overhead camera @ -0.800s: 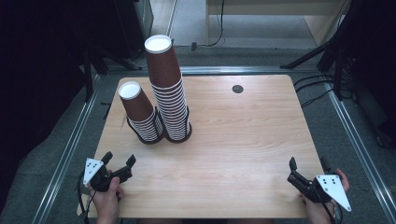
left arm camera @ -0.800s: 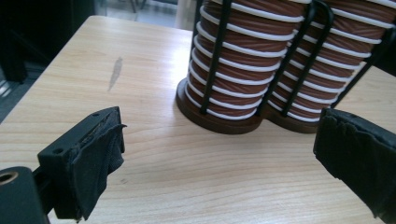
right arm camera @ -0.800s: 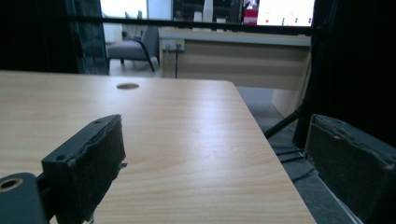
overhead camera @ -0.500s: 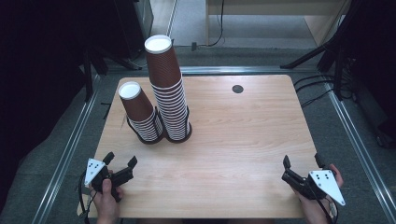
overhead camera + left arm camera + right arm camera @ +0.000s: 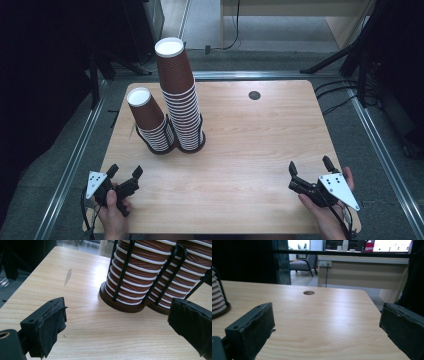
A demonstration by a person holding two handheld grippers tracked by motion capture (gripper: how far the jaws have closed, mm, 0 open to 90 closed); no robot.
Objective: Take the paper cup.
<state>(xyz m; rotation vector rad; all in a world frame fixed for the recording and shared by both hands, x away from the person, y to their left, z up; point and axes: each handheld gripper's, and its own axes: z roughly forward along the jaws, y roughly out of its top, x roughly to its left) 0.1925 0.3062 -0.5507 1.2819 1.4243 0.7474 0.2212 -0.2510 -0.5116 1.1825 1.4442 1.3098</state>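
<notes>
Both hand-held grippers have edged along the lower frame, the left gripper at lower left and right gripper at lower right, jaws spread and empty, while two brown paper cup stacks stand upper left on the pale wooden tabletop.

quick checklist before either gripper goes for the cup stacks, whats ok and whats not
1. Left gripper open: ok, jaws wide apart.
2. Right gripper open: ok, jaws apart, nothing between.
3. Short cup stack seated in its black wire holder: ok.
4. Tall cup stack upright: not ok, it leans a bit.
5. Path across the table to the stacks: ok, bare wood.
6. How tightly the cups nest: cannot tell.
</notes>
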